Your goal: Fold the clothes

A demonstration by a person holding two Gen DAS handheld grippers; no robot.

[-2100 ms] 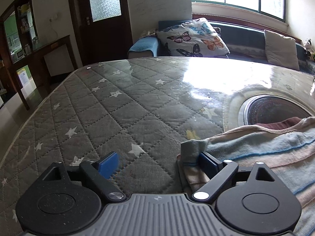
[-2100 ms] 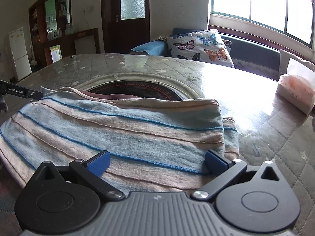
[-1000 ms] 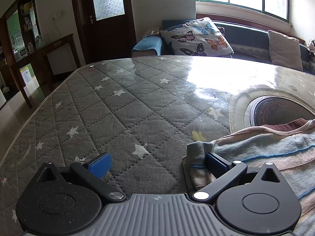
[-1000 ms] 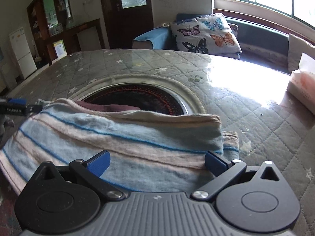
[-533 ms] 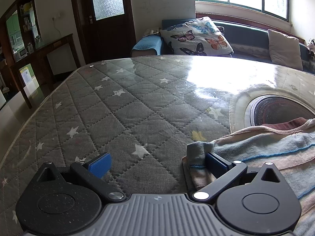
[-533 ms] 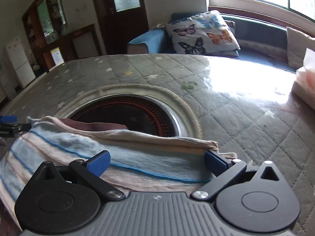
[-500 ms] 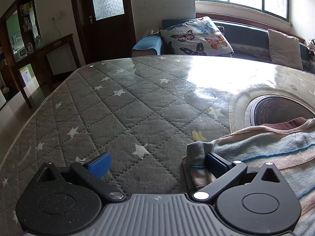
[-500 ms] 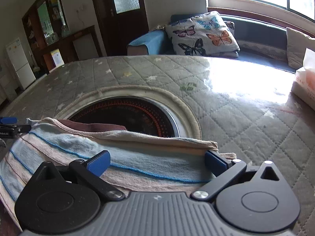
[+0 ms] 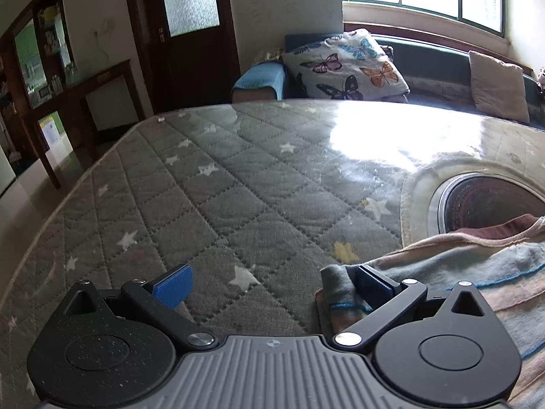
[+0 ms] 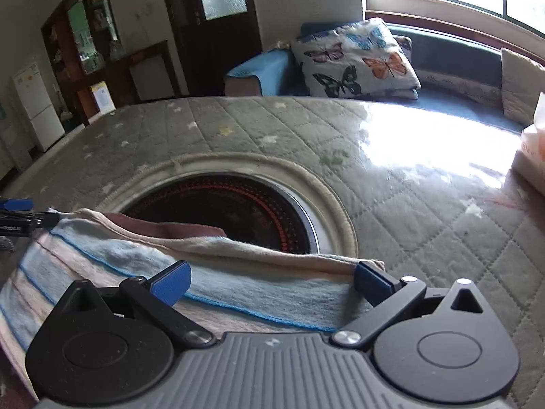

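Observation:
A folded striped garment (image 10: 102, 262), pale blue and pink with thin blue lines, lies on the quilted grey table cover (image 9: 221, 184). In the left wrist view the garment (image 9: 477, 272) lies at the right. My left gripper (image 9: 269, 286) is open at the garment's left corner; its right fingertip (image 9: 369, 284) touches the bunched corner. My right gripper (image 10: 269, 284) is open over the garment's right end, which lies between the fingers. The left gripper also shows at the left edge of the right wrist view (image 10: 17, 214).
A round dark inset (image 10: 231, 211) with a pale rim sits in the table behind the garment. A pale package (image 10: 531, 150) lies at the right edge. A sofa with a butterfly pillow (image 9: 344, 64) stands beyond the table, under a window.
My right gripper has drawn back toward me along the garment, so less cloth shows ahead of it. My left gripper has barely moved. Both stayed open.

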